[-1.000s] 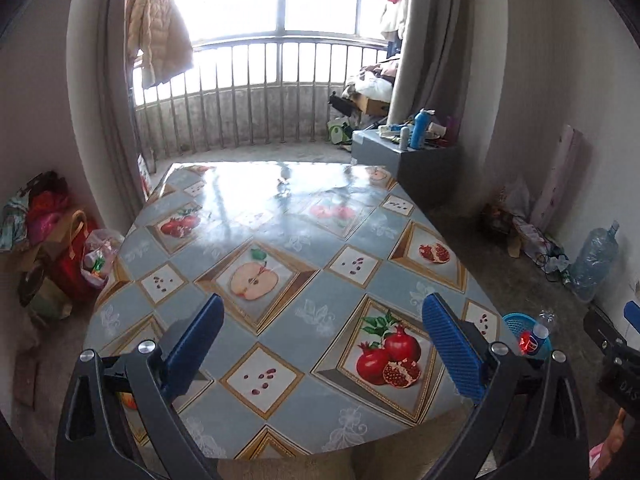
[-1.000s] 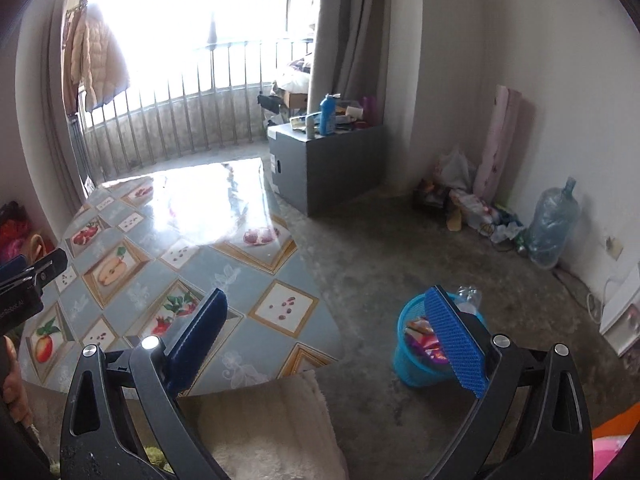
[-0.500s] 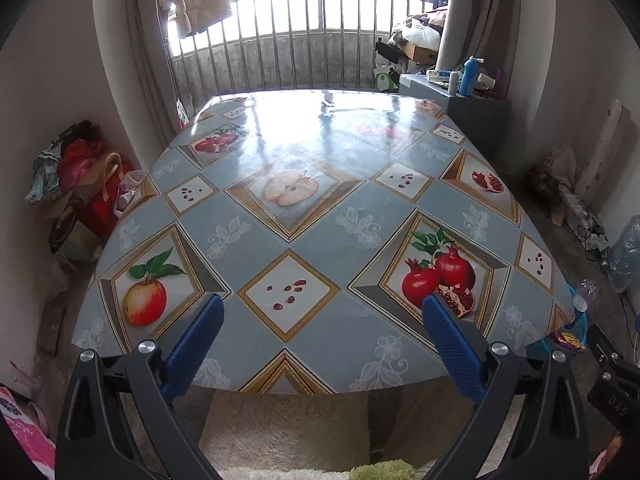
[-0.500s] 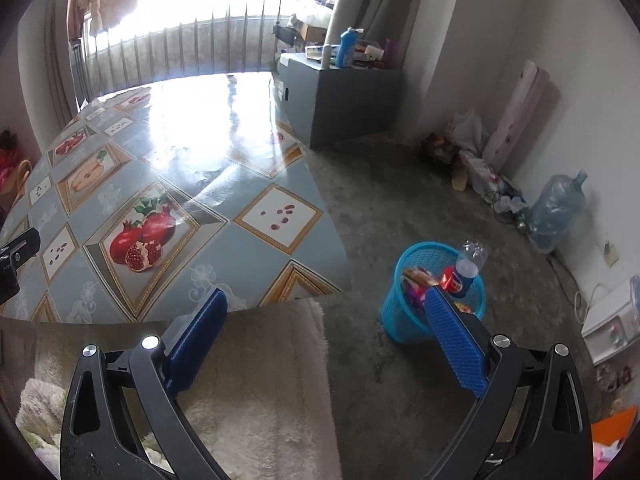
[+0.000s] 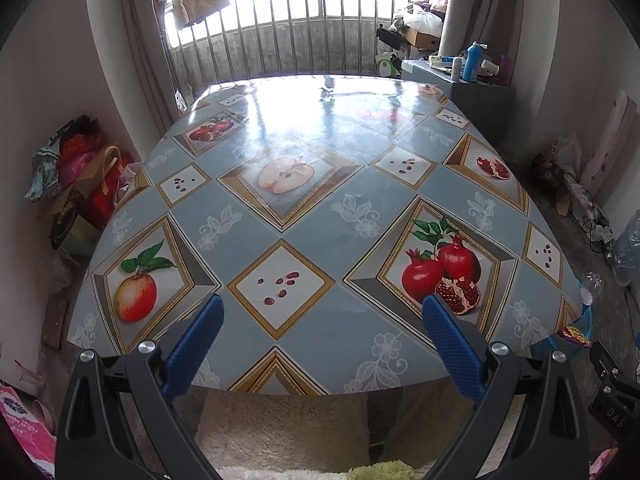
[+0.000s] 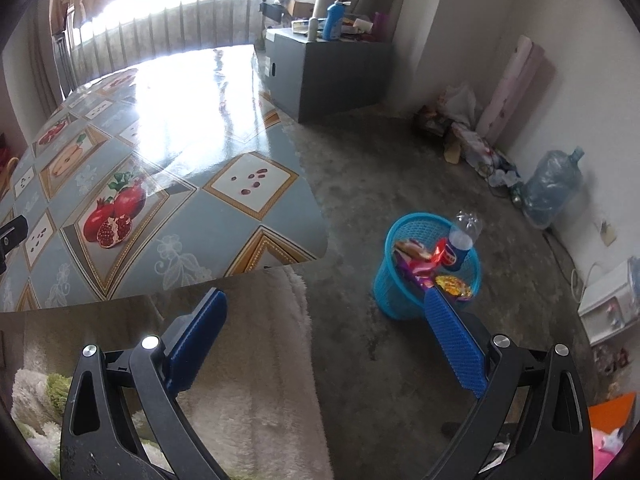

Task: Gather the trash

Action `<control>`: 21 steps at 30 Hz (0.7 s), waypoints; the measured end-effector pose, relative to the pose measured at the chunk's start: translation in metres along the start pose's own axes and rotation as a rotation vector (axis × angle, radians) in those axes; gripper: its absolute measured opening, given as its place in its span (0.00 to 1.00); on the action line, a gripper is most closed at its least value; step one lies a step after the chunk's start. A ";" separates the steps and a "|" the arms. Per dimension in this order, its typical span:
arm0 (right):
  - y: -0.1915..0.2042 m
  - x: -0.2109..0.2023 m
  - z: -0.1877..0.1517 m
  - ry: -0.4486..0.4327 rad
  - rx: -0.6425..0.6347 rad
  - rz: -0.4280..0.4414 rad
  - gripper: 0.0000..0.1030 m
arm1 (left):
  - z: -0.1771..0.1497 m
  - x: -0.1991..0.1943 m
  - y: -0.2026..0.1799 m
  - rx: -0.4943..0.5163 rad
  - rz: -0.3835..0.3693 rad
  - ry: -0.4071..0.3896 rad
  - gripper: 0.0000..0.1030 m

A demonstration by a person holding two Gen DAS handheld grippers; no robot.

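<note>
Blue mesh wastebasket (image 6: 424, 276) standing on the concrete floor (image 6: 400, 168) just beside the right-hand corner of the table (image 6: 160, 184); only its rim shows past that corner in the left wrist view (image 5: 576, 338). Inside the basket: snack wrappers (image 6: 424, 264), including a yellow-printed one (image 6: 452, 285) against the near rim, and a clear plastic bottle with a blue label (image 6: 460, 242) leaning upright against the far rim, its neck rising above it. Right gripper (image 6: 326, 316) held above the floor near the basket, jaws spread wide and empty, its right fingertip overlapping the basket's near rim in the view. Left gripper (image 5: 322, 320) held over the near edge of the table, jaws likewise spread wide with nothing between them. The fruit-patterned tablecloth (image 5: 320, 208) bears no objects. Beyond the basket, against the wall: a large water jug (image 6: 554, 186). Below the table's near edge: a cream shaggy cloth (image 6: 248, 380).
</note>
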State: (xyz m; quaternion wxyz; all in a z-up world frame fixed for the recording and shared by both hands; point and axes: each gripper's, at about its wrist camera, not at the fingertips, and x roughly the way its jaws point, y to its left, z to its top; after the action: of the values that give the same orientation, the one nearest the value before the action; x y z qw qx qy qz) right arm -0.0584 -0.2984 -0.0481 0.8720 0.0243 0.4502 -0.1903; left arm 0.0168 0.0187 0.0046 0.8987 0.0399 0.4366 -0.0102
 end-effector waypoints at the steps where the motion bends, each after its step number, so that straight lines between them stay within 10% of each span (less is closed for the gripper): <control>1: -0.001 0.000 0.000 -0.001 0.001 -0.002 0.92 | 0.000 0.001 -0.001 0.001 -0.001 0.002 0.94; 21: -0.006 -0.007 -0.001 -0.006 0.014 -0.011 0.92 | 0.000 -0.010 -0.012 0.033 -0.016 -0.007 0.94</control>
State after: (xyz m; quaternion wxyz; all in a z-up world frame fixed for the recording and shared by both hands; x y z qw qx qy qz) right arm -0.0647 -0.3013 -0.0429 0.8722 0.0276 0.4462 -0.1985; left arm 0.0100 0.0061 0.0117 0.8994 0.0514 0.4334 -0.0246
